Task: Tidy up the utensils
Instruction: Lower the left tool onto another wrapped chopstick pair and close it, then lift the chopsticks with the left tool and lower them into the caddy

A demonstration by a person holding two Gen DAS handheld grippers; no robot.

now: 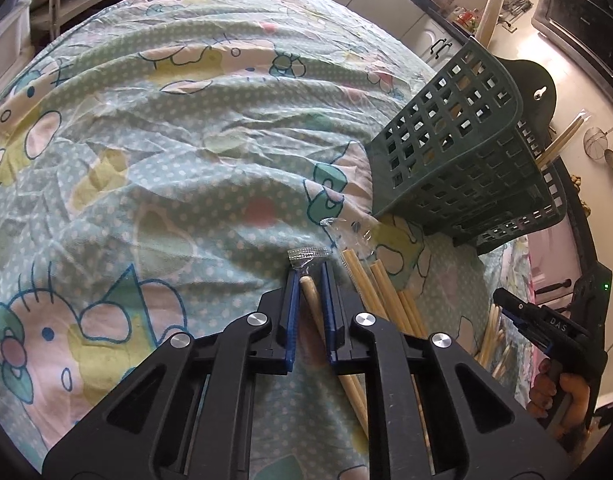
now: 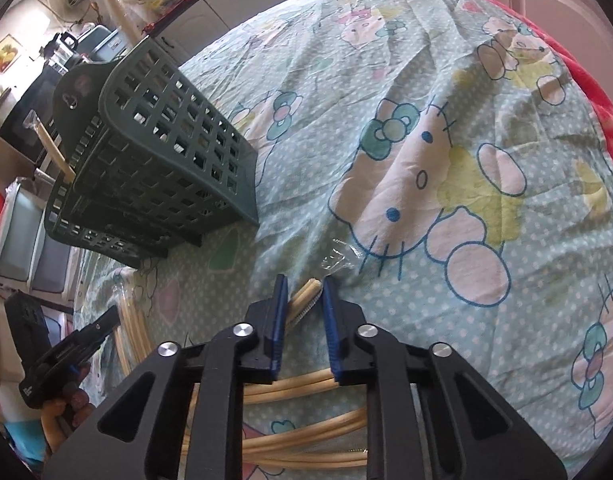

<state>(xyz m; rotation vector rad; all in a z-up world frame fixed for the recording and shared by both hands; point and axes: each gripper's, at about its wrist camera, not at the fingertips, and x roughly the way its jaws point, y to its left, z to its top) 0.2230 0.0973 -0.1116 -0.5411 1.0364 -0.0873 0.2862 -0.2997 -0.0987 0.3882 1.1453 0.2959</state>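
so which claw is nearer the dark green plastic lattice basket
Hard to call; the right, slightly. Right claw sits just below-right of the basket; left claw sits below-left of it, each on wrapped chopsticks.

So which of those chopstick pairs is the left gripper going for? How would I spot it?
Find the green basket on the cartoon-print cloth. Just in front of it lies a heap of pale chopsticks. The one you want is the wrapped pair at the heap's left edge: it alone sits between the blue pads of the left gripper, its crimped clear wrapper end poking out past them.
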